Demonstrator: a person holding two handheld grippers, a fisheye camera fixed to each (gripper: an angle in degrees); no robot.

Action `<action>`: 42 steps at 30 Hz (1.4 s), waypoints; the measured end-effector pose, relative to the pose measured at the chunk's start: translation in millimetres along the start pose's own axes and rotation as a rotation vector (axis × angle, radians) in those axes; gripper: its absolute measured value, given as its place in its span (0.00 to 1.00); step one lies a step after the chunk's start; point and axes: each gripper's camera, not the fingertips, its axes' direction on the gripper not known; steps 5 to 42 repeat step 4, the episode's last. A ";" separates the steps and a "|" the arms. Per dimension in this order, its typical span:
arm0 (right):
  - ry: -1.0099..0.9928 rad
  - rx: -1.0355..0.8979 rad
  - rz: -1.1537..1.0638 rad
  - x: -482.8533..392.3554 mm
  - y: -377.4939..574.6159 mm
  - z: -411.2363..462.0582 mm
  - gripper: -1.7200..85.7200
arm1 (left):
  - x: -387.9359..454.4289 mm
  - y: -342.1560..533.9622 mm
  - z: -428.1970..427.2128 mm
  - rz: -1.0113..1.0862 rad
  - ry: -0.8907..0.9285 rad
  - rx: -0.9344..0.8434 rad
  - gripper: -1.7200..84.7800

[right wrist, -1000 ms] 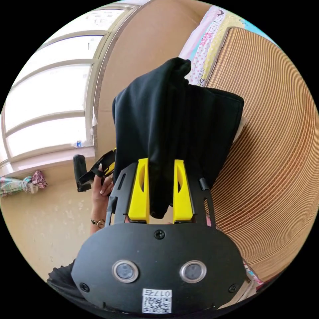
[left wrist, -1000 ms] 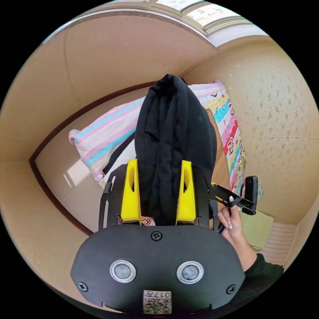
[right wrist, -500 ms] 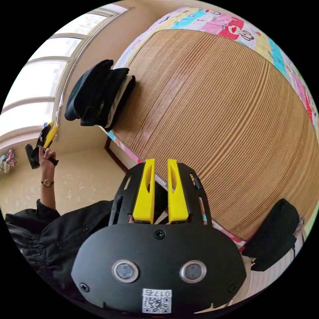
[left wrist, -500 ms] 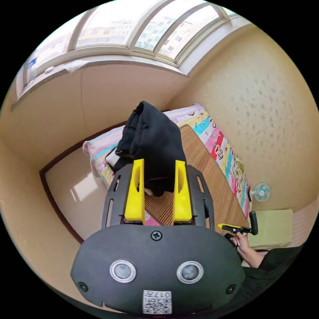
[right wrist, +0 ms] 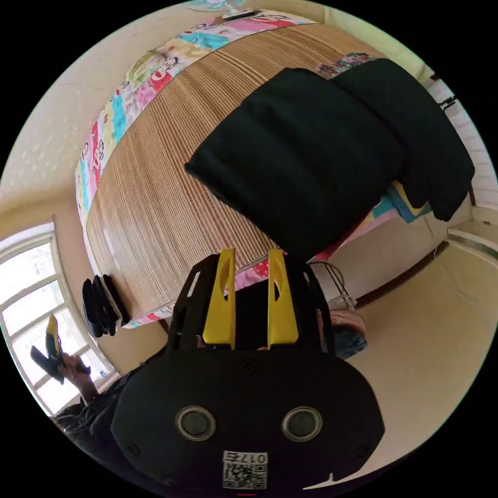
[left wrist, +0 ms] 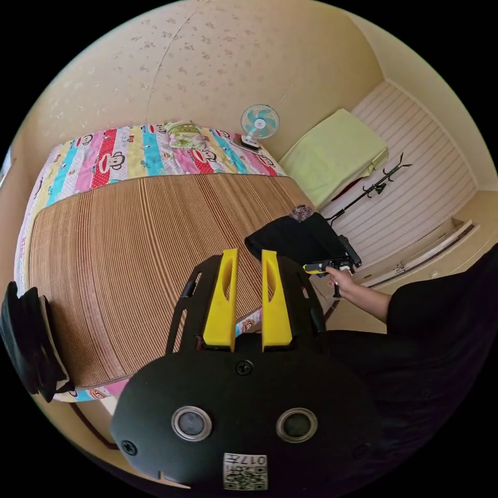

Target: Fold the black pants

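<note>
A folded stack of black clothes [left wrist: 28, 340] with a pale layer in it sits at the corner of the bed; in the right gripper view the stack [right wrist: 101, 306] is small and far off. A loose heap of black garments [right wrist: 306, 155] lies on the mat at the other end, one piece [right wrist: 425, 145] hanging over the bed's side. My right gripper [right wrist: 250, 254] hovers just short of that heap, jaws a little apart and empty. My left gripper [left wrist: 248, 254] is over the mat's near edge, jaws narrowly apart, holding nothing. The left gripper view has the right gripper [left wrist: 324, 267] in a hand beside the heap [left wrist: 295, 239].
A ribbed bamboo mat [left wrist: 129, 249] covers the bed over a colourful cartoon quilt [left wrist: 129, 150]. A small fan [left wrist: 259, 122] stands at the far edge, a yellow-green pad [left wrist: 332, 155] and a coat stand [left wrist: 373, 189] beyond. The window [right wrist: 26, 290] is behind the left gripper [right wrist: 52, 337].
Both grippers let go of the folded black pants, which now rest on the corner stack. The right gripper has moved to the black heap at the other end; the left has drawn back.
</note>
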 end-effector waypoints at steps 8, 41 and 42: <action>-0.179 0.112 0.232 107.3 -22.1 -2.8 0.16 | 19.6 -5.5 57.5 -0.085 0.027 -0.073 0.12; -0.179 0.112 0.232 107.3 -22.1 -2.8 0.16 | 19.6 -5.5 57.5 -0.085 0.027 -0.073 0.12; -0.179 0.112 0.232 107.3 -22.1 -2.8 0.16 | 19.6 -5.5 57.5 -0.085 0.027 -0.073 0.12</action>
